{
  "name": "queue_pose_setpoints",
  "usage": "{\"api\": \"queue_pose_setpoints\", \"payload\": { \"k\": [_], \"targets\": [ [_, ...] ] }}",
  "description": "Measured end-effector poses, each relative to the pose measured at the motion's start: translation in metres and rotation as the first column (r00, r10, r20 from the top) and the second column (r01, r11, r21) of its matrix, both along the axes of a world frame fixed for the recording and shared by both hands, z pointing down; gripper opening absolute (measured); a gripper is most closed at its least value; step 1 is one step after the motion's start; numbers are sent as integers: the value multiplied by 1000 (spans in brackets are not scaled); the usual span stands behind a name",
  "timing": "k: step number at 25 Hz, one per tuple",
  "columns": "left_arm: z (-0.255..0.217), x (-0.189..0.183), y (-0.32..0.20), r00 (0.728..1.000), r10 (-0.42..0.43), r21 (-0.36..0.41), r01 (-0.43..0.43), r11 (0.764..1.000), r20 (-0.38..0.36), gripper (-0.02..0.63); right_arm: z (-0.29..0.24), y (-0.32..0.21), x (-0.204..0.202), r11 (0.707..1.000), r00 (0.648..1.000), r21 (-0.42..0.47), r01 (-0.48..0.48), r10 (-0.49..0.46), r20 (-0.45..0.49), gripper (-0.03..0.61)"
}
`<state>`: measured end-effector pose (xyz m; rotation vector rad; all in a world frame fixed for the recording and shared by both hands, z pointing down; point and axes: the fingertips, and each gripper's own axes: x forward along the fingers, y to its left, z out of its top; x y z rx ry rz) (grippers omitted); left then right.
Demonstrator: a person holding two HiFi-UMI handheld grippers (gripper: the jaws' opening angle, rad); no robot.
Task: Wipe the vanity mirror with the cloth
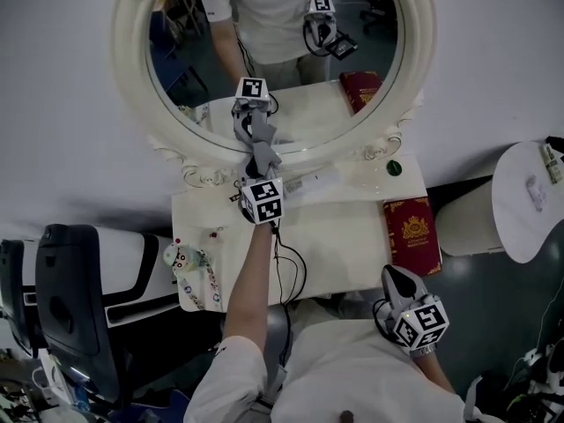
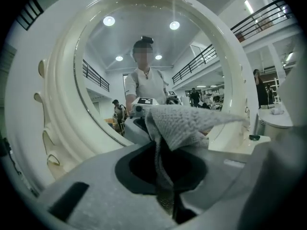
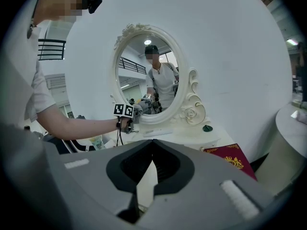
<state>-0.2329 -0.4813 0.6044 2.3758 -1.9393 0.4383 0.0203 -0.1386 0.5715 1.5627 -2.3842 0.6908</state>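
The oval vanity mirror (image 1: 282, 60) in its white carved frame (image 1: 132, 86) stands at the back of the white vanity table (image 1: 335, 245). My left gripper (image 1: 258, 161) reaches to the mirror's lower rim and is shut on a grey waffle cloth (image 1: 262, 137). In the left gripper view the cloth (image 2: 187, 123) flares out from the left gripper (image 2: 163, 150), close before the glass (image 2: 144, 56) and its own reflection. My right gripper (image 1: 401, 278) hangs back by the table's front right corner, shut and empty. The right gripper (image 3: 152, 143) faces the mirror (image 3: 148, 75) from a distance.
A red book (image 1: 412, 234) lies at the table's right edge, with a small green object (image 1: 394, 167) behind it. A white tube (image 1: 308, 183) lies below the mirror. Beaded trinkets (image 1: 189, 267) sit at the table's left. A dark chair (image 1: 70, 307) stands left and a round white table (image 1: 529, 201) right.
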Motion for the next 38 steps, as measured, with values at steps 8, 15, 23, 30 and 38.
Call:
{"api": "queue_pose_setpoints", "payload": {
  "k": [8, 15, 23, 30, 38],
  "targets": [
    [-45, -47, 3, 992, -121, 51, 122, 991, -29, 26, -4, -5, -10, 1000, 999, 9, 30, -30, 23, 8],
    [-91, -84, 20, 967, -208, 86, 222, 971, -144, 26, -11, -22, -13, 993, 992, 23, 112, -113, 59, 8],
    [-99, -80, 83, 963, -186, 124, 212, 969, -194, 26, -14, -57, -20, 970, 963, 32, 240, -242, 120, 8],
    [-79, -47, 178, 964, -132, 70, 152, 986, -232, 26, -11, -86, -18, 947, 934, 47, 318, -321, 158, 8],
    [40, -16, 251, 950, -160, -257, 90, 962, -269, 26, 9, -106, -13, 958, 948, 19, 285, -284, 143, 8]
  ]
}}
